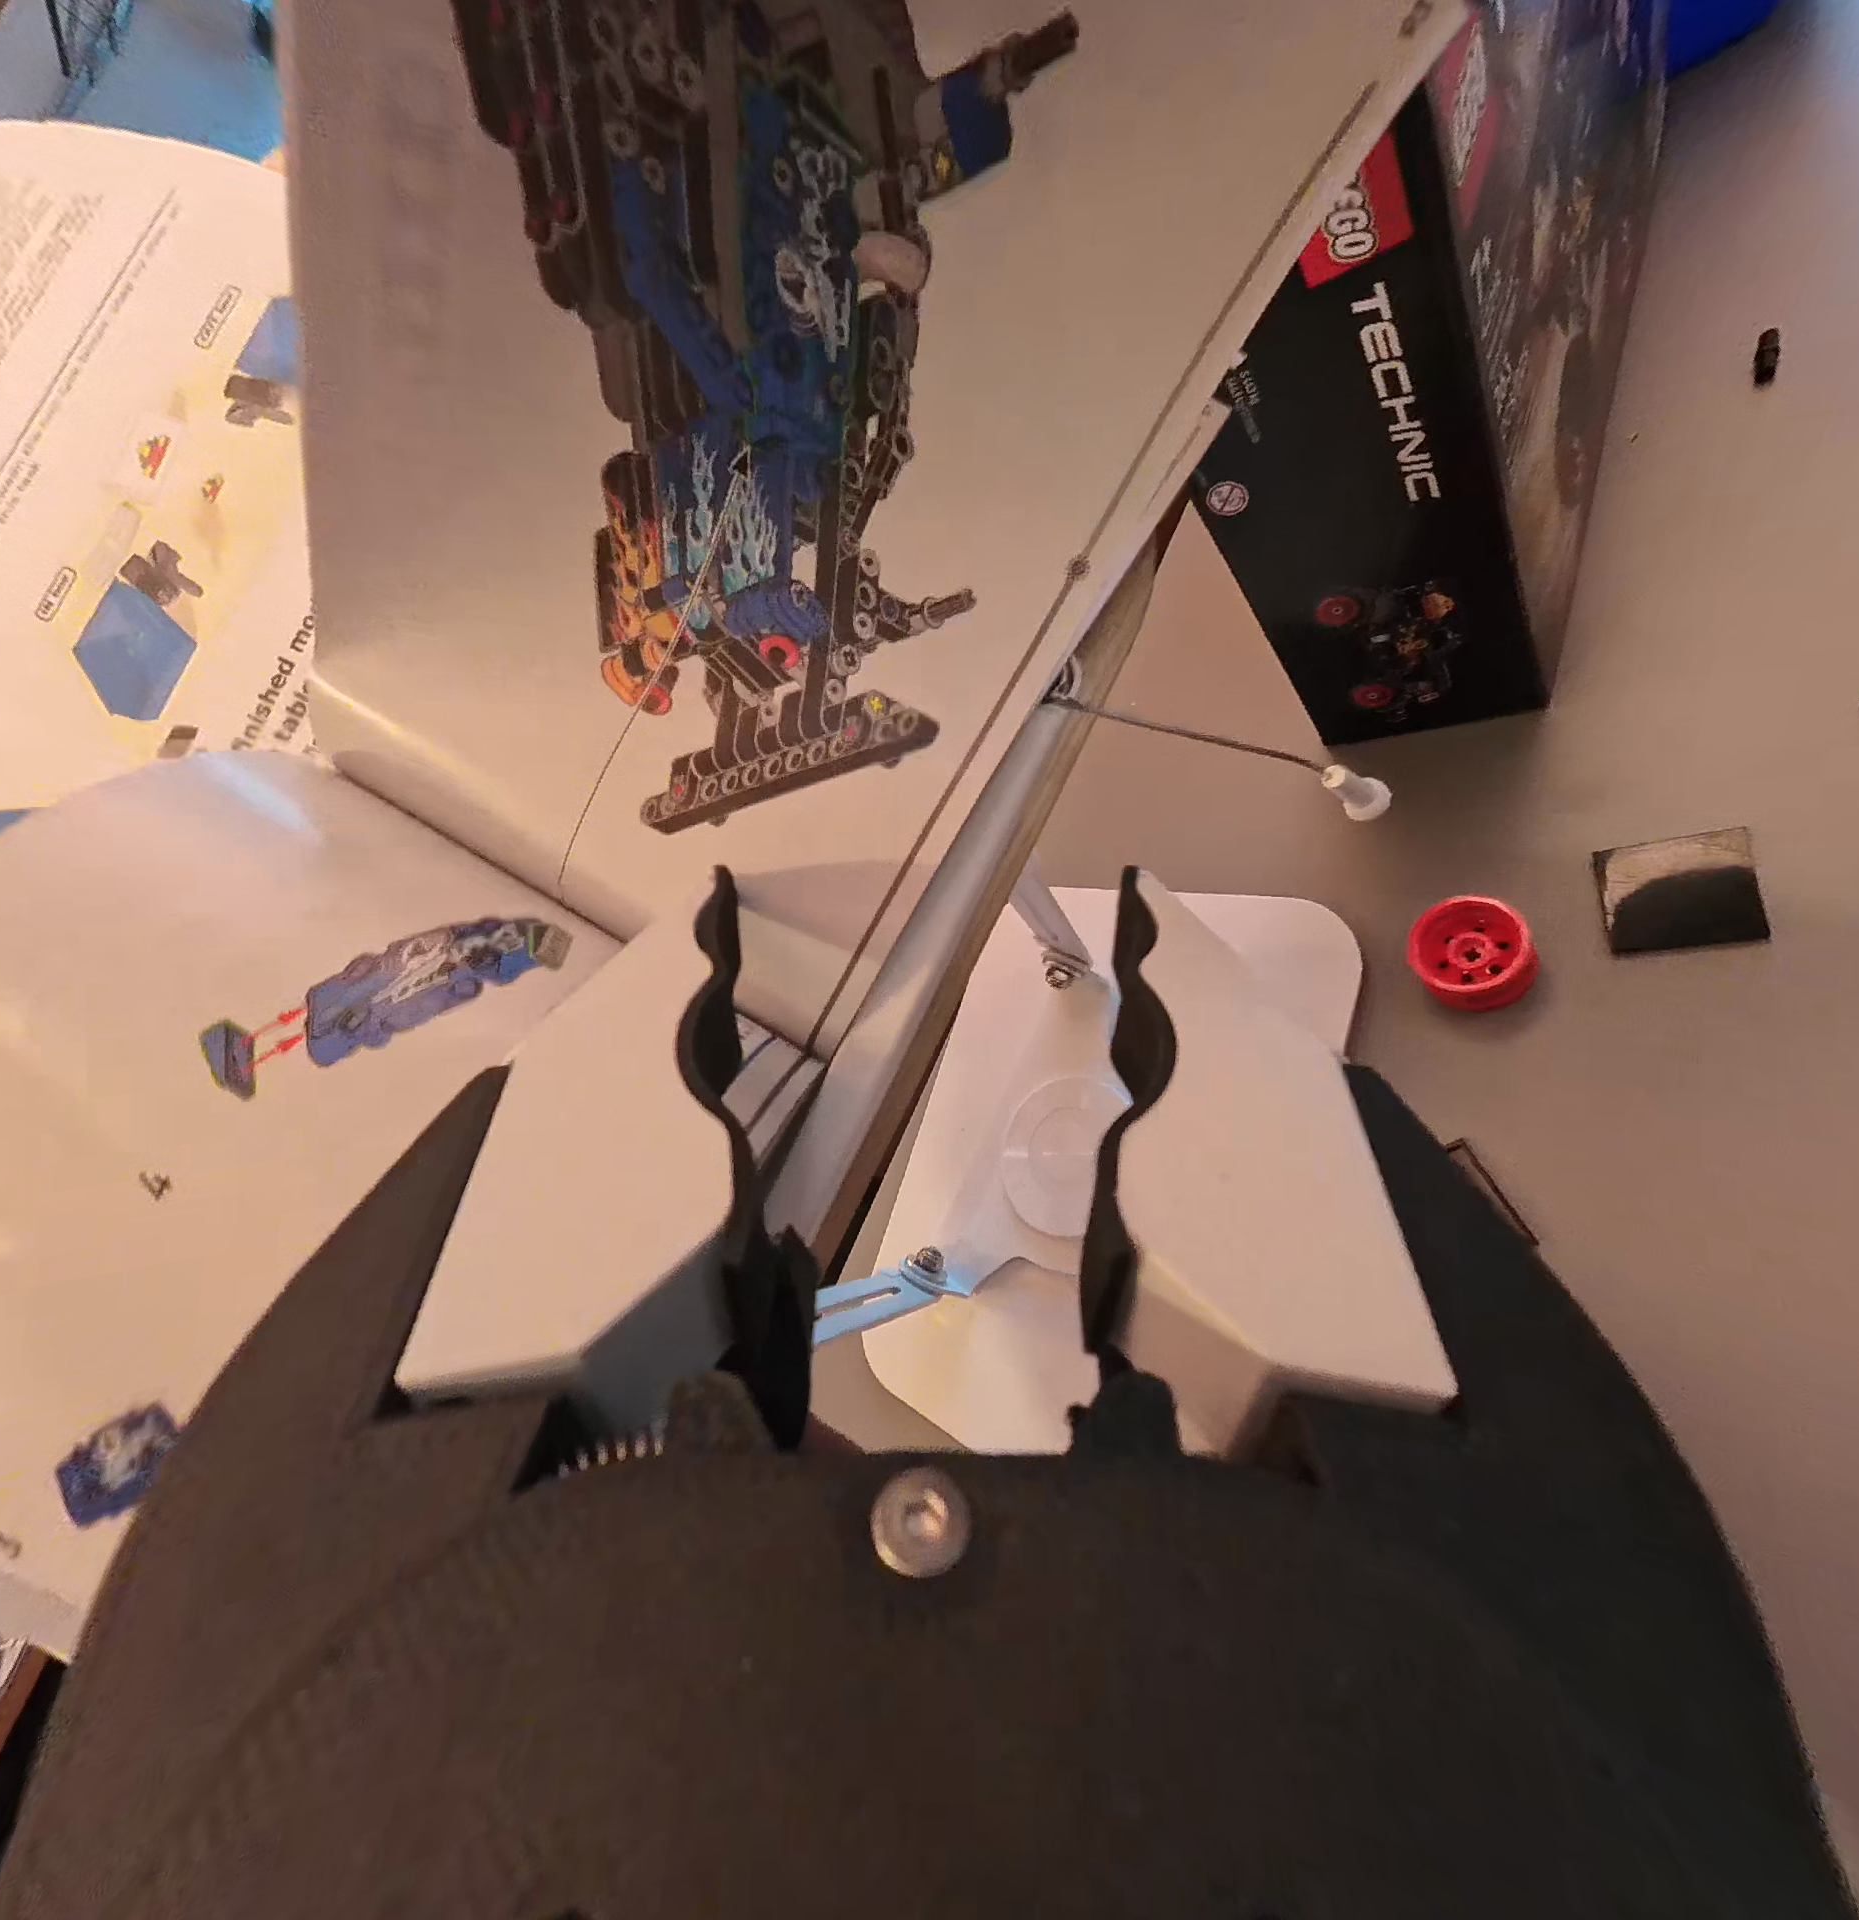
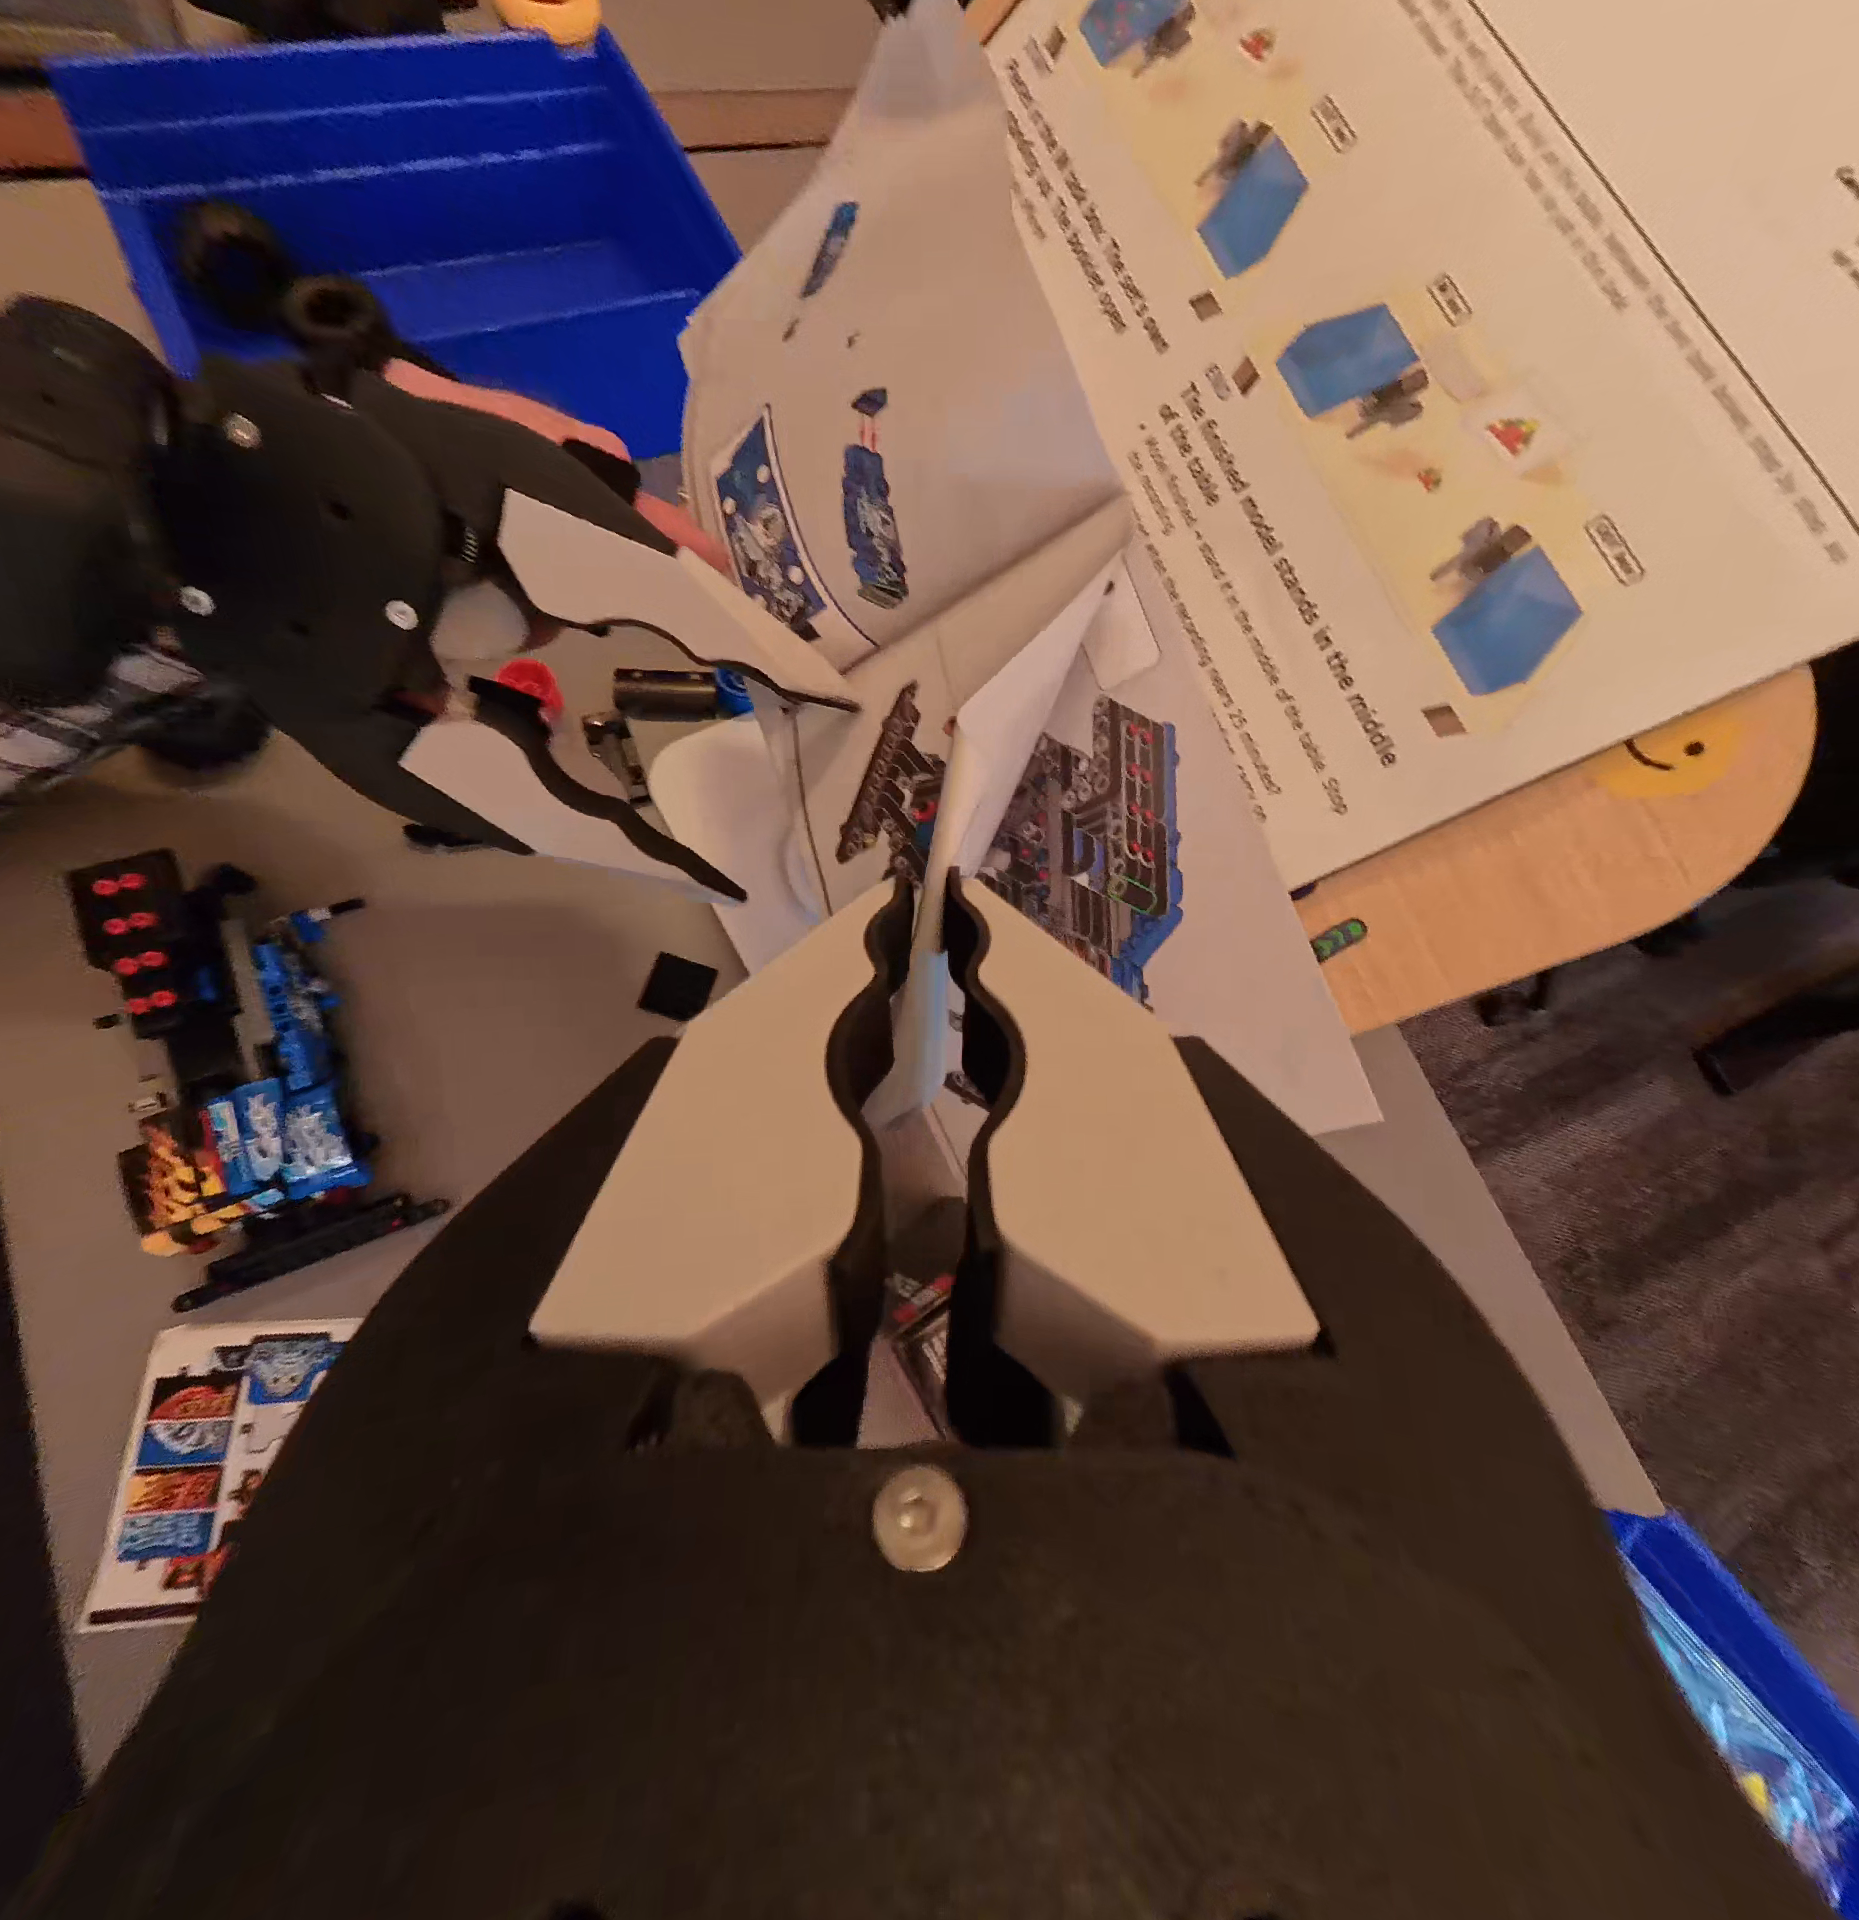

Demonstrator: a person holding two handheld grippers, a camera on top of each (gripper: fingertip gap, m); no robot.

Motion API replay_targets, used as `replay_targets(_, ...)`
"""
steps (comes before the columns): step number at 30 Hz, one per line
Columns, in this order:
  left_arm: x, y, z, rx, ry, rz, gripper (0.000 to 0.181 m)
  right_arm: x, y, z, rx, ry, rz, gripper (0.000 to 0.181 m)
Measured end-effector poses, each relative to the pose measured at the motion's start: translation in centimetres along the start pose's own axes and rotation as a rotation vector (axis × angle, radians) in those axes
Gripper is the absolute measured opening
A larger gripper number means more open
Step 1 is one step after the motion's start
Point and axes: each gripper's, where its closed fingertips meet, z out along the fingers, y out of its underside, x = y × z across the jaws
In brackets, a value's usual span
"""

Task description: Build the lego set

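Item: instruction booklet [image 2: 1008,499], propped on a stand near the desk's far edge. We hold one page [image 2: 930,997] clamped in the right gripper [image 2: 930,914]; left gripper [image 1: 920,914] jaws apart, empty. Paper thin, floppy, tears easily (pinch near the corner). Half-built model [image 2: 239,1060] lies at the desk's left.

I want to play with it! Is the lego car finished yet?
Not yet. The blue chassis is partly built. The right gripper pinches an instruction booklet page; the left gripper is open. A red wheel hub and sticker sheet wait.
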Motion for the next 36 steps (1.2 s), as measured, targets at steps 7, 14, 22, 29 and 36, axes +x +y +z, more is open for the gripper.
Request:
replay_targets(7, -0.5, -0.5, -0.4, 0.019, -0.024, -0.007, 0.080, -1.2, -2.8, -0.4, 0.097, -0.089, 0.069, 0.006)
replay_targets(14, -0.9, -1.7, -0.9, 0.074, -0.047, -0.019, 0.086, -1.5, -4.1, 0.1, 0.181, -0.128, 0.125, 0.008)
replay_targets(22, -1.9, -4.1, -1.1, 0.168, -0.215, 0.019, 0.090, -2.3, -5.6, 0.2, 0.263, -0.199, 0.182, 0.008)
replay_targets(29, -2.7, -5.8, -2.4, 0.287, -0.338, 0.016, 0.039, -2.1, -5.5, 0.8, 0.231, -0.187, 0.183, 0.015)
replay_targets(36, -3.5, -5.7, -3.8, 0.350, -0.258, -0.088, 0.000, -2.0, -5.6, 0.1, 0.242, -0.188, 0.180, 0.036)
